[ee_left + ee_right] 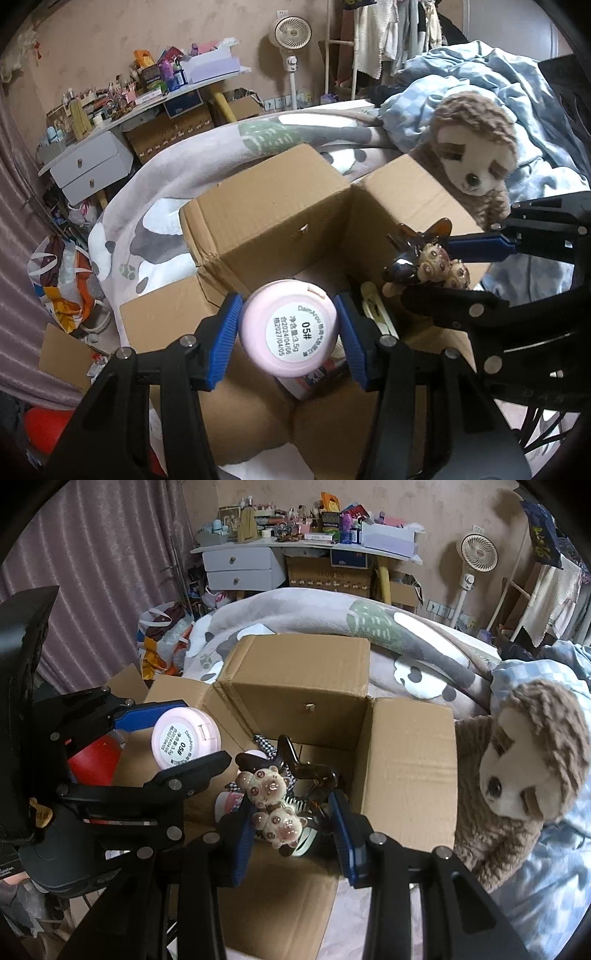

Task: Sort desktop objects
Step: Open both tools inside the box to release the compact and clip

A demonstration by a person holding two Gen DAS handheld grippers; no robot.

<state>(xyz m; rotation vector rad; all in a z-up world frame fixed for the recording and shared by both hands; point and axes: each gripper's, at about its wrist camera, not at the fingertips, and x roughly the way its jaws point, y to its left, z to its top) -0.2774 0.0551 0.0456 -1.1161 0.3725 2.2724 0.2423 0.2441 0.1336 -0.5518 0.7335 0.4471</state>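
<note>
A cluttered bedroom: a bed under a grey panda-print blanket (424, 653), with an open cardboard box (406, 760) standing on it near a rumpled blue quilt (480, 92) and a plush sloth (524, 775) that leans against the box's outer wall.

The sorting looks well under way but unfinished. Several small things already lie in the box: a checked fabric piece (267, 747), something striped (306, 840) and a pale yellow clip (376, 310) by the inner wall. Two more items hang above the box's open top, not yet let go. The left gripper (288, 332) has its jaws clamped on a round pink compact (288, 328), its labelled underside facing the camera. The right gripper (291, 812) has its jaws closed on a dark hair claw decorated with little bears (273, 797). I judge that dropping both is what remains.

The box floor is largely covered by the grippers and their loads, so its full contents cannot be counted. No source surface for further items shows, so how many remain is unknown. The far desk (295, 546) is crowded, its objects too small to identify.
</note>
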